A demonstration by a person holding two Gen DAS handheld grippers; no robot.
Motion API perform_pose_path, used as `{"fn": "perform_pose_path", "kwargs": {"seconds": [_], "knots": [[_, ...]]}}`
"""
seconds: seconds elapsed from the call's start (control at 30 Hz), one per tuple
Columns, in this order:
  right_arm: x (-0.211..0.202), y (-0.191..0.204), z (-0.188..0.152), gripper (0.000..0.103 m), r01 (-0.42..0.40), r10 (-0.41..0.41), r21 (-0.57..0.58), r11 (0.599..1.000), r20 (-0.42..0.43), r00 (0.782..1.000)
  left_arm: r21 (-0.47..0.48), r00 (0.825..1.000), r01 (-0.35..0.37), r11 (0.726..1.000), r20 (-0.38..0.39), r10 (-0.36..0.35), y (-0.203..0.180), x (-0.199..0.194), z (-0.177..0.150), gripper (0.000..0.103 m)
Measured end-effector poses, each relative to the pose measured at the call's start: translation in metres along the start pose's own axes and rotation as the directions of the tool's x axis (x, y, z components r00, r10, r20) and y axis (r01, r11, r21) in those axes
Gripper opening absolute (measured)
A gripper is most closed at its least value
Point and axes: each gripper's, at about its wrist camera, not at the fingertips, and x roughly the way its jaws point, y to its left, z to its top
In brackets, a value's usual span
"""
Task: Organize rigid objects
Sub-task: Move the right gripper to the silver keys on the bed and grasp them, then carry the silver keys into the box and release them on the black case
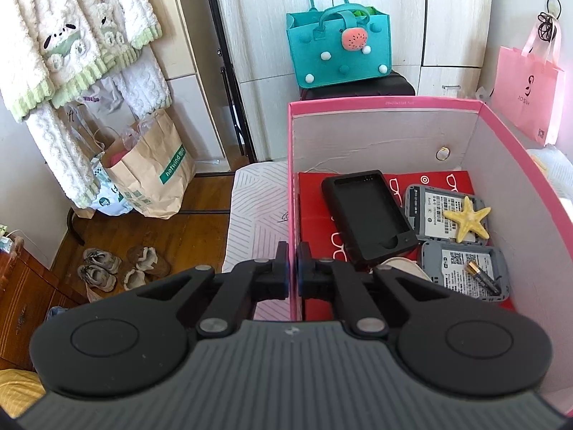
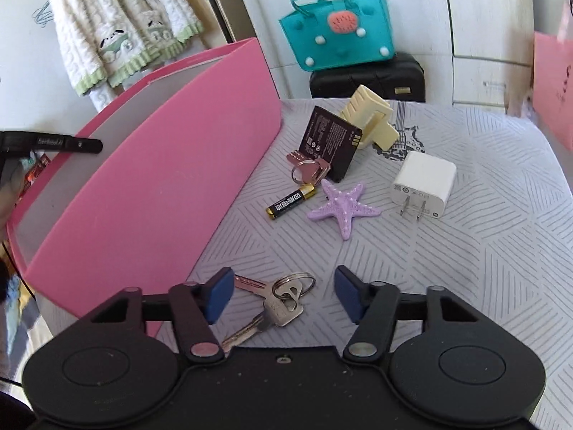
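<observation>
Right gripper [image 2: 283,295]: jaws part open, blue pads apart on either side of the keys [image 2: 274,304]; pads touch nothing that shows, nothing is held.
Left gripper [image 1: 293,272]: jaws closed on the box's near left wall, one finger outside, one inside.
Keys: bunch on a ring, lying flat on the striped cloth [image 2: 465,251] between the right gripper's pads, just beside the box's outer wall.
Box [image 1: 379,102]: pink outside, grey inside, open at the top, standing on the cloth.
Box floor: red sheet [image 1: 315,222] printed with white glasses.
Box contents, left: black case [image 1: 369,215], hollow side up, lying on the red sheet.
Box contents, right: two grey devices [image 1: 462,272] with their backs off, one behind the other.
Box contents, on top: yellow starfish [image 1: 467,222] on the far device; small battery [image 1: 483,277] on the near one.
Box contents, near edge: pale rounded thing partly hidden behind the left gripper; cannot tell what it is.
Cloth, outside the box: AA battery [image 2: 290,201], purple starfish [image 2: 342,208], white charger [image 2: 422,184], flat black battery [image 2: 329,143] tilted against a pink ring holder [image 2: 304,165], cream clip [image 2: 370,120].
Behind the cloth: teal bag [image 2: 340,36] on a black case [image 2: 365,79].
</observation>
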Motion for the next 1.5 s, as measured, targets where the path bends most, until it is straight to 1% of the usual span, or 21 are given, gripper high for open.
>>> {"fn": "perform_pose_path", "kwargs": {"seconds": [0.03,0.07,0.1,0.13,0.23,0.33,0.4,0.57,0.63,0.73,0.87,1.03,1.13,1.37,1.5], "knots": [[0.0,0.001,0.002,0.056,0.013,-0.013,-0.011,1.0,-0.013,1.0,-0.001,1.0,-0.003,1.0,0.0,0.003,0.0,0.0,0.0,0.004],[0.0,0.003,0.003,0.047,0.029,-0.029,-0.023,0.999,-0.021,0.999,0.002,1.0,-0.007,1.0,0.0,0.007,0.0,0.0,0.0,0.005],[0.0,0.006,0.003,0.032,0.036,-0.037,-0.041,0.999,-0.027,0.999,0.006,1.0,-0.01,1.0,0.001,0.01,-0.001,0.0,-0.001,0.005],[0.0,0.009,0.001,0.03,0.037,-0.039,-0.063,0.997,-0.031,0.999,0.01,1.0,-0.012,1.0,0.002,0.012,-0.001,-0.001,-0.001,0.005],[-0.004,0.011,-0.001,0.03,0.039,-0.039,-0.079,0.996,-0.006,0.999,0.024,1.0,-0.024,0.999,0.008,0.024,-0.004,0.0,-0.001,0.005],[-0.019,0.012,0.007,0.029,0.017,-0.013,-0.078,0.997,0.054,0.998,0.027,1.0,-0.026,0.999,0.013,0.026,-0.005,-0.001,-0.001,0.005],[-0.032,0.015,0.019,0.029,-0.002,0.009,-0.084,0.996,0.088,0.996,0.024,1.0,-0.025,0.999,0.013,0.025,-0.005,-0.001,-0.002,0.005],[-0.064,0.034,0.054,0.029,-0.008,0.035,-0.167,0.986,0.162,0.986,0.025,1.0,-0.024,0.999,0.014,0.023,-0.004,-0.001,-0.002,0.005],[-0.074,0.041,0.069,0.029,-0.028,0.061,-0.179,0.983,0.181,0.982,0.026,1.0,-0.025,0.999,0.014,0.025,-0.004,-0.001,-0.001,0.005],[-0.083,0.053,0.089,0.029,-0.071,0.109,-0.214,0.974,0.172,0.979,0.019,1.0,-0.02,1.0,0.014,0.02,-0.003,-0.001,-0.001,0.005],[-0.081,0.075,0.11,0.029,-0.157,0.195,-0.259,0.953,0.125,0.973,0.02,1.0,-0.02,1.0,0.015,0.019,-0.004,-0.001,-0.002,0.005],[-0.066,0.109,0.123,0.029,-0.212,0.255,-0.34,0.916,0.086,0.963,0.027,0.999,-0.025,0.999,0.029,0.025,-0.006,-0.001,-0.003,0.005],[-0.045,0.125,0.129,0.029,-0.224,0.263,-0.373,0.901,0.057,0.963,0.033,0.999,-0.031,0.999,0.029,0.03,-0.009,-0.001,-0.004,0.005],[0.023,0.144,0.148,0.029,-0.24,0.245,-0.375,0.895,-0.034,0.969,0.046,0.999,-0.043,0.998,0.029,0.042,-0.011,-0.002,-0.003,0.005],[0.062,0.149,0.163,0.029,-0.267,0.251,-0.339,0.902,-0.092,0.964,0.046,0.999,-0.045,0.998,0.029,0.044,-0.011,-0.002,-0.003,0.005]]}}
